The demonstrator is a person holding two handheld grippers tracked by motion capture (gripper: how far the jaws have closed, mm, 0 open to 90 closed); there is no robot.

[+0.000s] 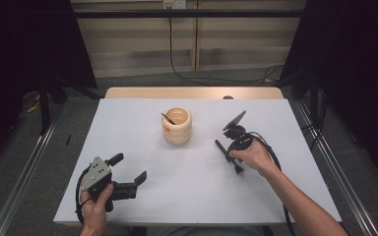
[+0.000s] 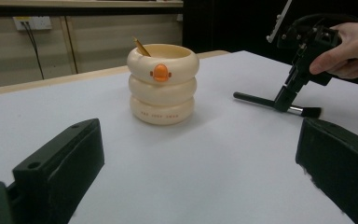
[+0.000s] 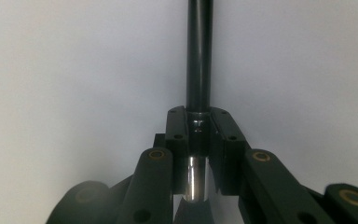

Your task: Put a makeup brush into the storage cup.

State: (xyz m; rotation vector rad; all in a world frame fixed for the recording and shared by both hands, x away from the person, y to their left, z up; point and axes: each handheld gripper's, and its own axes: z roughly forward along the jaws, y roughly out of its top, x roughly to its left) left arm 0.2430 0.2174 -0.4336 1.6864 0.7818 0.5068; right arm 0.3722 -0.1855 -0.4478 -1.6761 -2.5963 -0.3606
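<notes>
Pot mid-table; free room elsewhere

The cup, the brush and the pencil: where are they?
Cup (image 2: pixel 163 100): left gripper view, middle ring of its wall.
Brush (image 2: pixel 256 98): left gripper view, black handle lying on the table.
Pencil (image 2: pixel 141 47): left gripper view, end sticking out of the cup.

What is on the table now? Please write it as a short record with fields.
surface: white table
holder: cream ringed pot, upright, near the table's middle, a pencil inside
brush: black makeup brush, lying on the table to the right of the pot
right gripper: shut on the brush
left gripper: open, holds nothing, apart from the pot
</notes>
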